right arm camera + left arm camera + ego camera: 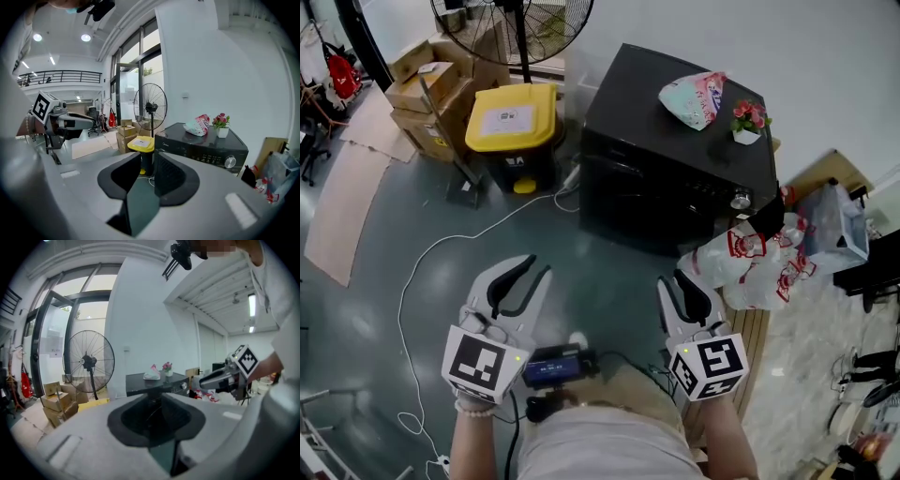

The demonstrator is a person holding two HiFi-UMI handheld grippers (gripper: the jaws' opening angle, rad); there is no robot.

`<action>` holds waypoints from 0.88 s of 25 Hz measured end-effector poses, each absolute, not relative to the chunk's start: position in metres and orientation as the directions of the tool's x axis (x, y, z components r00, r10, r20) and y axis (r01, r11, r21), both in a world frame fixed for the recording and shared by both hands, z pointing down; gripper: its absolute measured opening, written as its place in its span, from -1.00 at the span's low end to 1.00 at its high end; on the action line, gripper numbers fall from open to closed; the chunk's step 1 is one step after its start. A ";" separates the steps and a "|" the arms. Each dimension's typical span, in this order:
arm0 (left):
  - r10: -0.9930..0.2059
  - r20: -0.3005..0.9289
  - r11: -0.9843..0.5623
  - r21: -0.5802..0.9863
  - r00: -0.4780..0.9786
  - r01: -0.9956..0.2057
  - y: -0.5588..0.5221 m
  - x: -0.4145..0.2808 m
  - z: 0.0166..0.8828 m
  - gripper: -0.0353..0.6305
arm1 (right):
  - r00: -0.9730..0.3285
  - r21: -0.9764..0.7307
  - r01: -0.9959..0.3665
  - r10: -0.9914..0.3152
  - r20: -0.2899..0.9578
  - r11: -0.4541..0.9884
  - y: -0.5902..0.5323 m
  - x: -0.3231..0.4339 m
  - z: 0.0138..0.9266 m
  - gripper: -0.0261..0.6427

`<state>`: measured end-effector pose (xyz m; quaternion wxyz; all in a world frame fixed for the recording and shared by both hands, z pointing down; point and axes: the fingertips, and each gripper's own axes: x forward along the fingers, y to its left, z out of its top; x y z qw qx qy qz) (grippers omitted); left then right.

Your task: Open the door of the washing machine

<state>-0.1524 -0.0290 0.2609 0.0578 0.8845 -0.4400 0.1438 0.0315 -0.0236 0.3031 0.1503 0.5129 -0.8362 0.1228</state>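
Washing machine (642, 103): one black unit, standing upright on the floor with its back to the white wall, ahead of the person and slightly to their right.
Facing: its front is pointing out into the room, towards the person; the control strip is running lengthwise along the top front edge, with a single knob (741, 199) sitting at the end nearest the plastic bags (750, 262).
Door: the dark front is giving little away, so I cannot tell where the door sits on it.
On top: one packet (696, 97) and one small flower pot (747, 122) are sitting side by side, near the wall.
Left gripper (534, 267): hovering low and well short of the machine, jaws spread, nothing between them.
Right gripper (670, 279): hanging level with the other gripper, jaws standing slightly apart, pinching nothing.
Beside the machine: one yellow-lidded bin (512, 117) is standing to its left, with one pedestal fan (511, 23) behind that.
Floor: one white cable (441, 248) is trailing across it.
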 end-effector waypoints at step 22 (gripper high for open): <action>-0.725 0.351 -0.632 0.002 0.592 -0.775 -0.104 -0.141 0.310 -0.64 | -0.454 -0.061 -0.877 -0.782 0.428 0.476 -0.094 0.044 0.345 -0.63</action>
